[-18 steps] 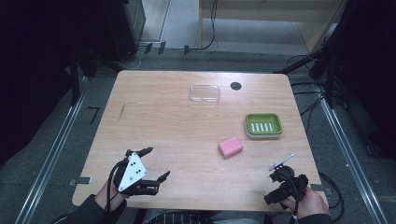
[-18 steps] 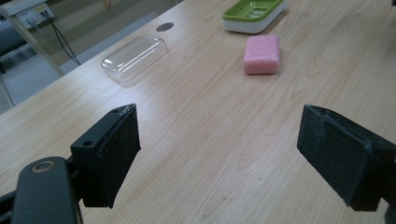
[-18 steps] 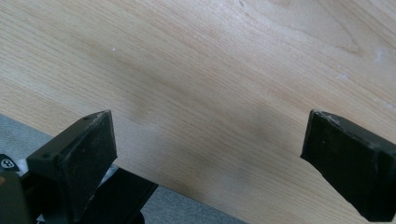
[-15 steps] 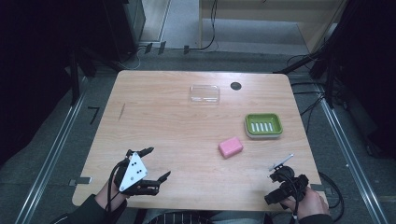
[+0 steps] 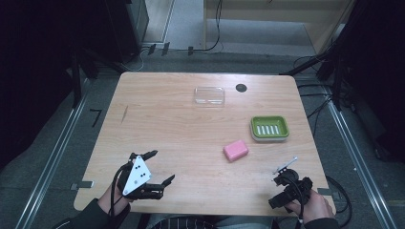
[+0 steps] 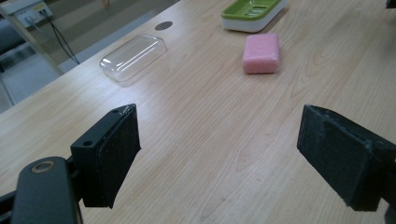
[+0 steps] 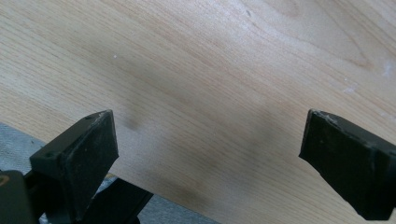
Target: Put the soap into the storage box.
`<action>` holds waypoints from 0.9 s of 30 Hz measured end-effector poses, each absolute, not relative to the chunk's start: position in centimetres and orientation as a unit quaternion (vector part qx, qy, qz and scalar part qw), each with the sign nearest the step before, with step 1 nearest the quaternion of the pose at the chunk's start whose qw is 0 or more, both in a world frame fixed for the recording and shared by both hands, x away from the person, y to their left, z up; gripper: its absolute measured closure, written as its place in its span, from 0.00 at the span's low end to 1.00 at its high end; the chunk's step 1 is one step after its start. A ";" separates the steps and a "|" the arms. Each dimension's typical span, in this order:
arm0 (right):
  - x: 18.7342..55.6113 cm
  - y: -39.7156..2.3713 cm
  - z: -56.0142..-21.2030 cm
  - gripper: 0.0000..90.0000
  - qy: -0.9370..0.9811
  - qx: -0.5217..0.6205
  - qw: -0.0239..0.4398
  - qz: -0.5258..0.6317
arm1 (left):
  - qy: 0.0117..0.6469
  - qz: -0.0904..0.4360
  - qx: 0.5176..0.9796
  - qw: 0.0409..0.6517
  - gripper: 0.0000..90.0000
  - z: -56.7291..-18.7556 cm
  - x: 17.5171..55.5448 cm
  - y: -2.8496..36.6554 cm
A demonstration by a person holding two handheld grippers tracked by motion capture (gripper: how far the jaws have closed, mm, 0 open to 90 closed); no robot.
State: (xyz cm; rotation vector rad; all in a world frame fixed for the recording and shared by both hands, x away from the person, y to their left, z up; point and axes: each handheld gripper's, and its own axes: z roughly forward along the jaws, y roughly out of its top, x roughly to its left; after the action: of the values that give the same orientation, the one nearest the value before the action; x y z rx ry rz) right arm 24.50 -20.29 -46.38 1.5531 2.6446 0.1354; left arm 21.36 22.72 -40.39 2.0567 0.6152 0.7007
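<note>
Where the high view looks down, the wooden surface [image 5: 191, 138] carries one pink soap bar [image 5: 236, 150], one green soap dish [image 5: 270, 128] holding nothing, one clear lid [image 5: 209, 95] and one dark round mark [image 5: 241, 88]; wide bare wood spans its left half. Both hand-held grippers sit at the near edge: the left hand-held gripper [image 5: 155, 167] and the right hand-held gripper [image 5: 285, 172].

From the left gripper view, its jaws stand wide apart, released, with the soap bar [image 6: 261, 52] well ahead.

From the right gripper view, its jaws gape, empty, above bare wood beside the surface's edge.

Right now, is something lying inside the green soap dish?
No soap is in the green soap dish. Inside shows a pale ribbed insert with slots. The pink soap bar lies on the table beside it, apart. What is under the insert is covered.
</note>
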 end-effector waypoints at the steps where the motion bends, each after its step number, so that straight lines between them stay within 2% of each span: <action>1: 24.5 -20.2 -46.4 0.04 0.862 0.504 0.036 0.045 | 0.244 0.280 0.825 0.425 0.16 -40.4 21.4 22.7; 27: 26.3 -16.9 -45.9 0.03 0.879 0.468 0.069 0.061 | 0.240 0.277 0.825 0.429 0.16 -40.4 21.6 22.7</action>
State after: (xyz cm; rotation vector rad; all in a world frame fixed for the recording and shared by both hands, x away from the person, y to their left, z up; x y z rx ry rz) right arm 26.26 -16.90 -45.88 1.4075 2.6467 0.1842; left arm 21.58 22.68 -40.44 2.0596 0.5999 0.6922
